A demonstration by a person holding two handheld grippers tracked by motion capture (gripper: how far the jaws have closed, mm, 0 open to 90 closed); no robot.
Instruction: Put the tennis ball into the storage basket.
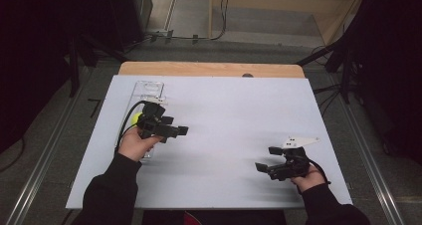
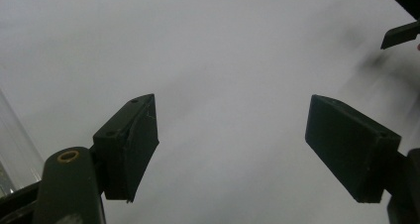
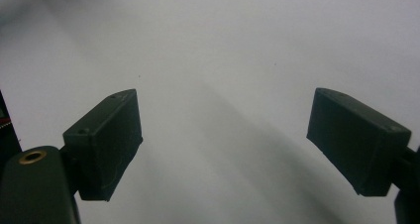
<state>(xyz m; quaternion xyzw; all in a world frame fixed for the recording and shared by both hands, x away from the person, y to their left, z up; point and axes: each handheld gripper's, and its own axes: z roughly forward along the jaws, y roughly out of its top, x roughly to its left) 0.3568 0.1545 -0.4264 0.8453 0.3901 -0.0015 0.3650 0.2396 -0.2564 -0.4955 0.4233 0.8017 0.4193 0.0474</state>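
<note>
A: In the high view, what do the two tools hold?

B: Nothing. The left gripper (image 1: 175,131) has its jaws spread wide, and its own view shows bare white table (image 2: 228,45) between the two black pads. The right gripper (image 1: 266,159) is likewise wide open, with plain table surface between and beyond its jaws in the right gripper view.

A: Where is the object of the work?

B: A clear plastic tray (image 1: 148,91) lies flat behind the left gripper's jaws, just beside and partly under that hand (image 1: 133,143). A yellow-green ball (image 1: 137,118) sits at the rear of the left gripper's body, on the tray's line; whether it rests in the tray cannot be told. The left gripper view catches a clear edge (image 2: 15,144) outboard of its left jaw. The right gripper's jaws are well apart from both.

A: How far along is the work?

B: By these pictures, judged early: neither jaw pair touches the ball or tray, and nothing is grasped. Turning a gripper toward the ball, closing on it and moving it would all seem to remain.
</note>
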